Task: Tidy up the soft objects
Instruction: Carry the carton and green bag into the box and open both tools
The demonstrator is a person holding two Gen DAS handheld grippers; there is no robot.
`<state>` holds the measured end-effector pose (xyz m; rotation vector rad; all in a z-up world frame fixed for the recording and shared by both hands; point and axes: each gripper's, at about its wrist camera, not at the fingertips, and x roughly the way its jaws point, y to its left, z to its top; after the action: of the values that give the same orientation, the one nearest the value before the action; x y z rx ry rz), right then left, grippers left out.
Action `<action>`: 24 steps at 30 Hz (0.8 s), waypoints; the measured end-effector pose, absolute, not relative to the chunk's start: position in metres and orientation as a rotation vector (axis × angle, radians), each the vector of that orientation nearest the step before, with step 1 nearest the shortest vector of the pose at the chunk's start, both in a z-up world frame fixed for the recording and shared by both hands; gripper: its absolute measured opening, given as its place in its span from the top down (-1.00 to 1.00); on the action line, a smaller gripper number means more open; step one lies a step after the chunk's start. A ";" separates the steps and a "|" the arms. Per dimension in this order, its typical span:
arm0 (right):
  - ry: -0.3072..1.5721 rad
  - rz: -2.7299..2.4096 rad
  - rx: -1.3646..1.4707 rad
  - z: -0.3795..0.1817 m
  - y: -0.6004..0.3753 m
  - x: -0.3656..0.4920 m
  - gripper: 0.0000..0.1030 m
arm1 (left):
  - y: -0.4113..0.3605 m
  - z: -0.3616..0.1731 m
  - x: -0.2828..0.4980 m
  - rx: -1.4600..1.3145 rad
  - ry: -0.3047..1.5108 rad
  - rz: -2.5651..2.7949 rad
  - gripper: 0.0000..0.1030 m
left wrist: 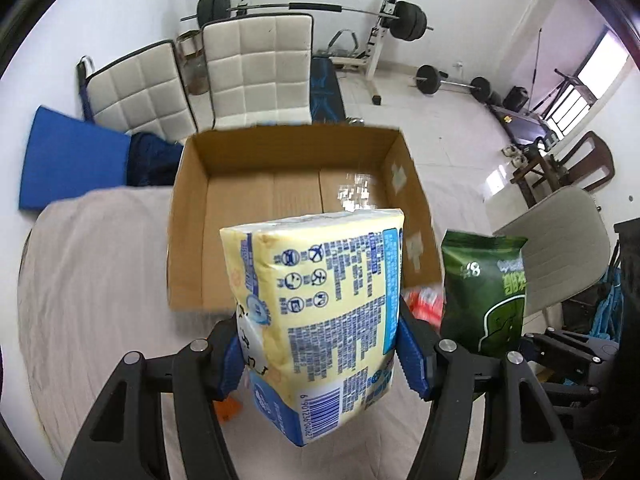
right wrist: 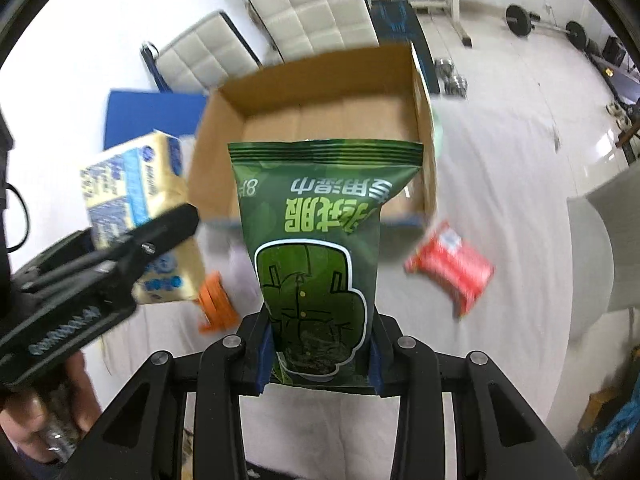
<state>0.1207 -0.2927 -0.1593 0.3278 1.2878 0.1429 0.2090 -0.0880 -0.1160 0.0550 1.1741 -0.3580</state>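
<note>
I am gripping the yellow tissue pack [left wrist: 320, 320] in my left claw [left wrist: 320, 354], pads pressing its sides, long axis running up-frame toward the cardboard box [left wrist: 192, 216] at centre. Right of it, my right claw [right wrist: 318, 364] is clamping the green wipes pouch [right wrist: 320, 240], likewise pointing up-frame at the box; neither claw looks clearly nearer.

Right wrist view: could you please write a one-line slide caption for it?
Right tool holds a green wipes pack above the open cardboard box; a red packet lies on the sheet.
</note>
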 end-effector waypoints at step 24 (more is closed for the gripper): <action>1.454 0.024 0.231 -0.324 -0.293 0.365 0.25 | -0.113 -0.283 0.429 -0.170 1.534 -0.492 -0.20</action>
<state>0.3650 -0.2931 -0.3238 0.2311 1.4540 0.0238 0.4289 -0.1133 -0.2825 -0.1695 1.5339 -0.4921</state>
